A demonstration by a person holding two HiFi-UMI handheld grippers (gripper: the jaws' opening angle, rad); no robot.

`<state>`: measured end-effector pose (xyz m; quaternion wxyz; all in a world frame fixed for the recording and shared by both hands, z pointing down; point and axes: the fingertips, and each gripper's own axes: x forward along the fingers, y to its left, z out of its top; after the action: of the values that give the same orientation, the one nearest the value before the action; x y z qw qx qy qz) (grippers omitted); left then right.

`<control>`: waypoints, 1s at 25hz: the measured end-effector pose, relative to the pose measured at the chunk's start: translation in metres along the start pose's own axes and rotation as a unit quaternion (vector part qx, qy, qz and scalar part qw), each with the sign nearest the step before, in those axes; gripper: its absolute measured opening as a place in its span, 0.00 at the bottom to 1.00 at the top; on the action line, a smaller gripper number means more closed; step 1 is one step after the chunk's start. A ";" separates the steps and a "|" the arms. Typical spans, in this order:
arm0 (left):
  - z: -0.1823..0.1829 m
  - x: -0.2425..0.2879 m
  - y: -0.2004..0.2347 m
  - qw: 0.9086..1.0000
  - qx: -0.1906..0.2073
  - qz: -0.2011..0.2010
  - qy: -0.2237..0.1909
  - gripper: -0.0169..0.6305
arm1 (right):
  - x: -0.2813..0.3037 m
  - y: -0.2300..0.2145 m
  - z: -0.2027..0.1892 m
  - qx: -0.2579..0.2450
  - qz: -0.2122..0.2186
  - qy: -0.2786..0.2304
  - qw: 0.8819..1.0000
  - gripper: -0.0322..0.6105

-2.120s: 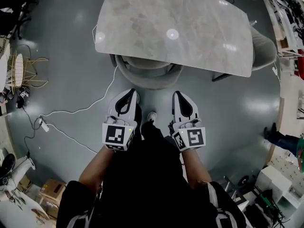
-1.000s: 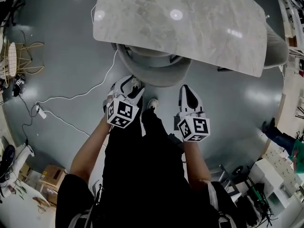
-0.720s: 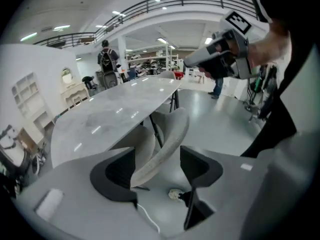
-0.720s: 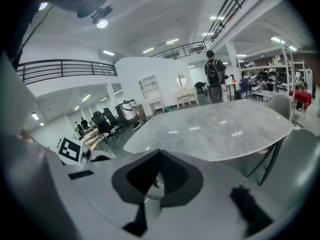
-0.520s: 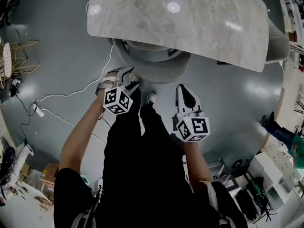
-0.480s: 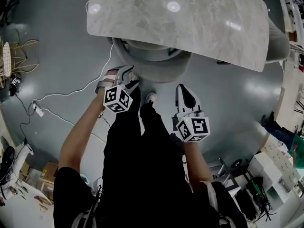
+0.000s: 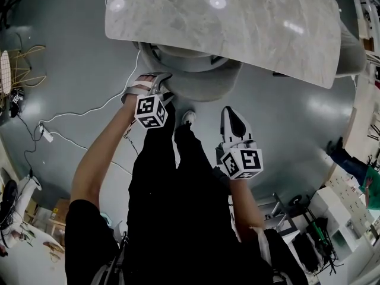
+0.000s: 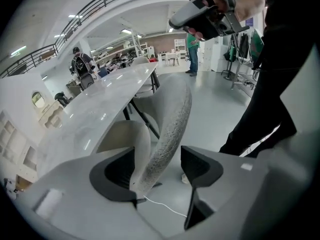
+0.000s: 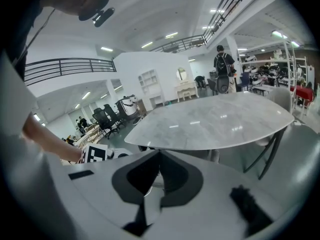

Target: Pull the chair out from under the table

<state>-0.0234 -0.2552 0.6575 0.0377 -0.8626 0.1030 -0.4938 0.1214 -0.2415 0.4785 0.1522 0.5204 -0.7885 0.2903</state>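
The table top (image 7: 237, 22) across the upper frame is pale grey marble with faint cloudy veining. The chair (image 7: 205, 86) under its near edge is light grey with a speckled, nubbly weave. The floor (image 7: 77, 58) is glossy blue-grey, crossed at left by a white cable (image 7: 89, 110). The left gripper (image 7: 155, 83) and right gripper (image 7: 229, 111) are white with black pads, and their cubes carry black-and-white square markers.

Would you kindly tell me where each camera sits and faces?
Head view: on the person's head, facing steeply down at table, chair, left gripper, right gripper, arms, legs.
Left gripper view: on that gripper, along its just-opened jaws astride the chair's back; a leg and the right gripper show.
Right gripper view: on that gripper, over shut jaws toward the table; a forearm shows.
Shared: all three show the table.
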 end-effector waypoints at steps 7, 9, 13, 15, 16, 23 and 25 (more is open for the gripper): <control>-0.005 0.017 -0.004 0.999 0.044 -0.010 0.011 0.41 | -0.001 -0.003 -0.008 0.005 -0.005 0.007 1.000 0.07; -0.007 0.020 -0.005 0.998 0.063 -0.011 0.015 0.36 | 0.001 -0.004 -0.009 0.006 -0.006 0.008 1.000 0.07; -0.007 0.022 -0.007 0.997 0.081 -0.013 0.010 0.28 | 0.003 -0.007 -0.010 0.003 -0.008 0.010 1.000 0.07; -0.006 0.021 -0.008 0.996 0.083 -0.016 0.009 0.27 | 0.003 -0.007 -0.009 -0.001 -0.007 0.009 1.000 0.07; -0.005 0.021 -0.009 0.996 0.085 -0.018 0.010 0.26 | 0.003 -0.007 -0.008 -0.003 -0.006 0.009 1.000 0.07; -0.006 0.022 -0.010 0.994 0.103 -0.029 0.008 0.22 | 0.011 -0.016 0.002 -0.033 0.002 0.009 0.999 0.07; -0.006 0.023 -0.011 0.994 0.107 -0.030 0.006 0.22 | 0.011 -0.020 0.005 -0.048 0.008 0.010 0.999 0.07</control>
<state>-0.0156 -0.2489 0.6819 0.1143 -0.8533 0.0238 -0.5082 0.1352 -0.2589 0.4862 0.1828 0.5032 -0.8039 0.2589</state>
